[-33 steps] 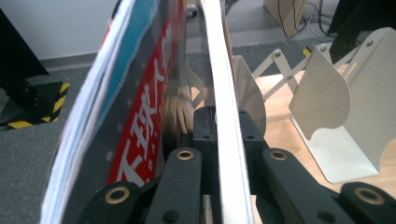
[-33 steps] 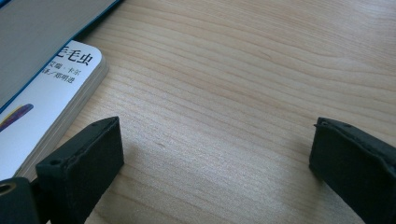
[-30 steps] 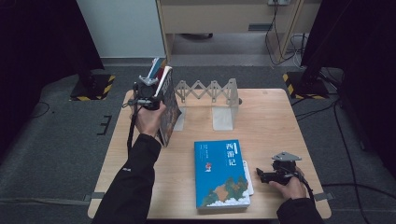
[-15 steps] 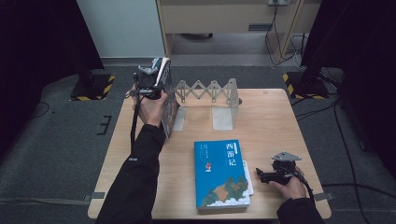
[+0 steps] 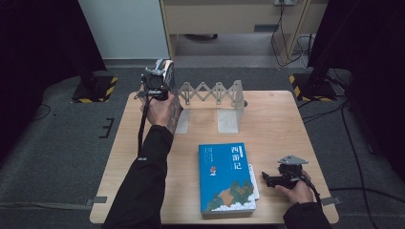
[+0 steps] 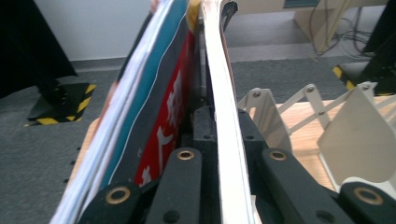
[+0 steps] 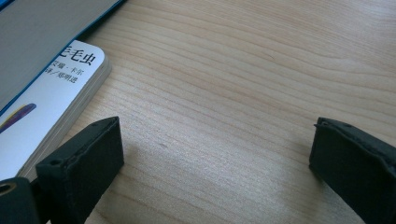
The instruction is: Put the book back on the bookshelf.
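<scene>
Wooden table [image 5: 286,124], left gripper [image 5: 156,82] jaws clamped on upright books [image 6: 154,107] — beside bookend rack [image 5: 215,93], right gripper [image 7: 215,163] jaws released — empty.

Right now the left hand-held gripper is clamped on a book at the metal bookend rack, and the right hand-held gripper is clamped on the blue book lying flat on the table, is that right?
Not quite. The right hand-held gripper holds nothing: the right gripper view shows its jaws standing wide apart over bare table, beside the blue book. The rest is right: the left hand-held gripper is clamped on a book at the metal bookend rack.
</scene>
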Action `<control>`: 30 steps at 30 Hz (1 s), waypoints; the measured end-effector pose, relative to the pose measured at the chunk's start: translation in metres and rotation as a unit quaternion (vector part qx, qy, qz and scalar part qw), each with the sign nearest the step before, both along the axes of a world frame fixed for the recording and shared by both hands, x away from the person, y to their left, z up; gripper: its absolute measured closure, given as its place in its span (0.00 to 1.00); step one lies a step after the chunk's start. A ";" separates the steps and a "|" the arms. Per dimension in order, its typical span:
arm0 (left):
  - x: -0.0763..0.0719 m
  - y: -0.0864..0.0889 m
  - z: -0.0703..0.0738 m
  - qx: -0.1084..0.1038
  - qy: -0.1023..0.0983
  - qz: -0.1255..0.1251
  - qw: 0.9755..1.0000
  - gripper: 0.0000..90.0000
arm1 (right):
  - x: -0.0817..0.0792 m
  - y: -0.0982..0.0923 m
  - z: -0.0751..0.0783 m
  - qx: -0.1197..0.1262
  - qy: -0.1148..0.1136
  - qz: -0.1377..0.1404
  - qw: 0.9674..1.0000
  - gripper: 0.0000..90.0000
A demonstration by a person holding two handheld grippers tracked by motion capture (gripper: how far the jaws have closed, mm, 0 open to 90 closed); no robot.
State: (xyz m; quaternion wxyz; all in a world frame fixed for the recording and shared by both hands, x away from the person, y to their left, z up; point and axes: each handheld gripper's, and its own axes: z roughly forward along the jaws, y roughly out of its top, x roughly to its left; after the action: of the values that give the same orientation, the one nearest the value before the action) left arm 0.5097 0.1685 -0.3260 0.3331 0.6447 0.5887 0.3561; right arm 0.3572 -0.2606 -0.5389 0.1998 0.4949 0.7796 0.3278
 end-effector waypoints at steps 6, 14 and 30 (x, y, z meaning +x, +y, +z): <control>-0.001 0.001 -0.001 0.002 0.000 0.001 1.000 0.91 | 0.000 0.000 0.000 0.000 0.000 0.000 1.000 0.04; -0.006 0.009 -0.007 0.000 -0.010 -0.004 1.000 0.87 | 0.000 0.000 0.000 -0.002 -0.001 0.003 1.000 0.04; -0.037 0.008 0.017 0.002 -0.055 -0.035 0.998 0.68 | 0.000 0.000 0.000 -0.002 -0.001 0.003 1.000 0.04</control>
State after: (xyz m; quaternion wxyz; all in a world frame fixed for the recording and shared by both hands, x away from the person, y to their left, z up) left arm 0.4724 0.1763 -0.3094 0.3757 0.6453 0.5457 0.3804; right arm 0.3573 -0.2608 -0.5389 0.2009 0.4917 0.7815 0.3274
